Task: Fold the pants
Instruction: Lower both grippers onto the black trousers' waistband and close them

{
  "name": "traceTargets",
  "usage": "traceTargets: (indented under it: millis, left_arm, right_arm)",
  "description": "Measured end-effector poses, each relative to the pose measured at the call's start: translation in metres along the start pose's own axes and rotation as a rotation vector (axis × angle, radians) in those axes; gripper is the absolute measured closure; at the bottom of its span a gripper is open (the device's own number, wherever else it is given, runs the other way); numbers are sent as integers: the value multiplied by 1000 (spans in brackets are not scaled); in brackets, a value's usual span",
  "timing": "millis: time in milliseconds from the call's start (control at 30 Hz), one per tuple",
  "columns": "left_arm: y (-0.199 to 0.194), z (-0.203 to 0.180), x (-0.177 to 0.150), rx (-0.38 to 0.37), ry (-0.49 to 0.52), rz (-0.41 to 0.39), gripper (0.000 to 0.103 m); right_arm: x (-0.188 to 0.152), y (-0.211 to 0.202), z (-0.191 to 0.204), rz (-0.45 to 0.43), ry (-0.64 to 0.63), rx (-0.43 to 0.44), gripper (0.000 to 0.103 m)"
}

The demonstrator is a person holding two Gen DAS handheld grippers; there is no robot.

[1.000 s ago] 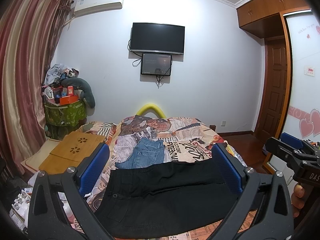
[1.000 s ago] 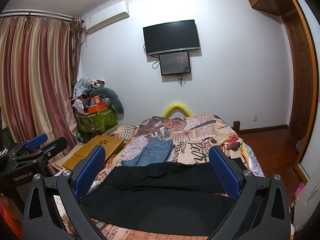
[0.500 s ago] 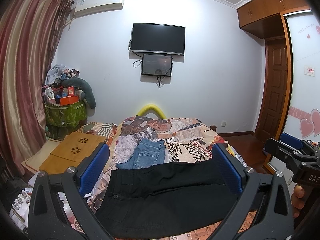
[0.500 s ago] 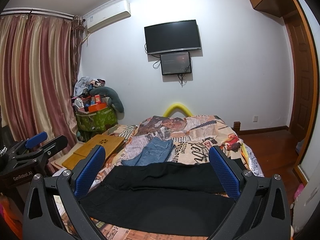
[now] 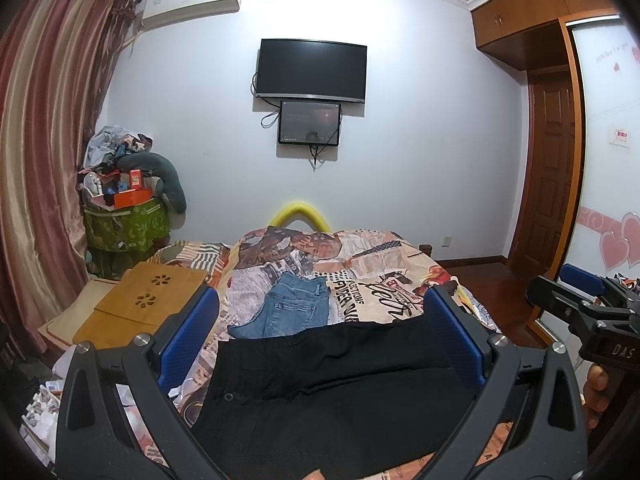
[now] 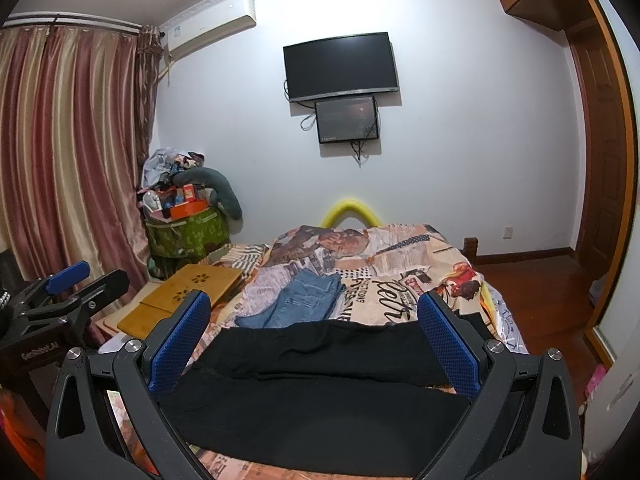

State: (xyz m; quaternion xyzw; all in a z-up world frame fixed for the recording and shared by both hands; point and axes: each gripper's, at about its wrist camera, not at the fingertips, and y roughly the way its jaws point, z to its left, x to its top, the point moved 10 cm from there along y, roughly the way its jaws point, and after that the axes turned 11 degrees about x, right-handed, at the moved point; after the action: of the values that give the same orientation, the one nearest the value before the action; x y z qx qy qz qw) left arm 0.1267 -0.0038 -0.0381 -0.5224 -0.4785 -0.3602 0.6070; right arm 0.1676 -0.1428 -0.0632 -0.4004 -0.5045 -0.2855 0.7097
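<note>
Black pants (image 5: pixel 332 384) lie spread flat across the near end of the bed, waist with a button to the left; they also show in the right wrist view (image 6: pixel 320 380). My left gripper (image 5: pixel 320 344) is open and empty, held above the pants without touching them. My right gripper (image 6: pixel 314 344) is open and empty, also above the pants. Each gripper shows at the edge of the other's view: the right one (image 5: pixel 588 308), the left one (image 6: pixel 64 292).
Folded blue jeans (image 5: pixel 294 310) lie just beyond the black pants on the printed bedspread (image 5: pixel 360 256). A wooden lap desk (image 5: pixel 144 296) sits left of the bed. A cluttered green box (image 5: pixel 128 224) stands by the curtain. The door (image 5: pixel 552 176) and wood floor are to the right.
Almost nothing has changed: both grippers stay open above the pants, with only a very slight drift of the views.
</note>
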Motion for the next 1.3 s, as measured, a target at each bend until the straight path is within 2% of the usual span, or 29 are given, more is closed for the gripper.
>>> traceTargets:
  millis: [167,367,533,667,733,833,1000,1233,1300]
  left_arm:
    - [36,5,1,9,14,34,0]
    - [97,17,-3,78,76,79,0]
    - [159,34,-16,111,95,169,0]
    - [212,53,-36,155,103,263,0]
    - [240,69,-48,208,111,302,0]
    - [274,83,-68,219,110,368,0]
    - [330,111,-119,254,91,534,0]
    - [373,116,-174,232,104,662,1]
    - [382,114,-187,218,108,692,7]
  right_arm:
    - [-7,23,-29,38,3,-47,0]
    - [-18,54,-68,96,-4,-94,0]
    - [-24,79,-91,152,-20,-108,0]
    - [-30,97,-104,189,-43,-94,0]
    - [-35,105,-109,219,-46,-89,0]
    - [-47,126,-123,299,-38,-104,0]
    - [-71,163,-144,408,-59,-130,1]
    - [-100,210,-150,521,-80,-51,1]
    - [-105,228,-149,537,-86,-2,1]
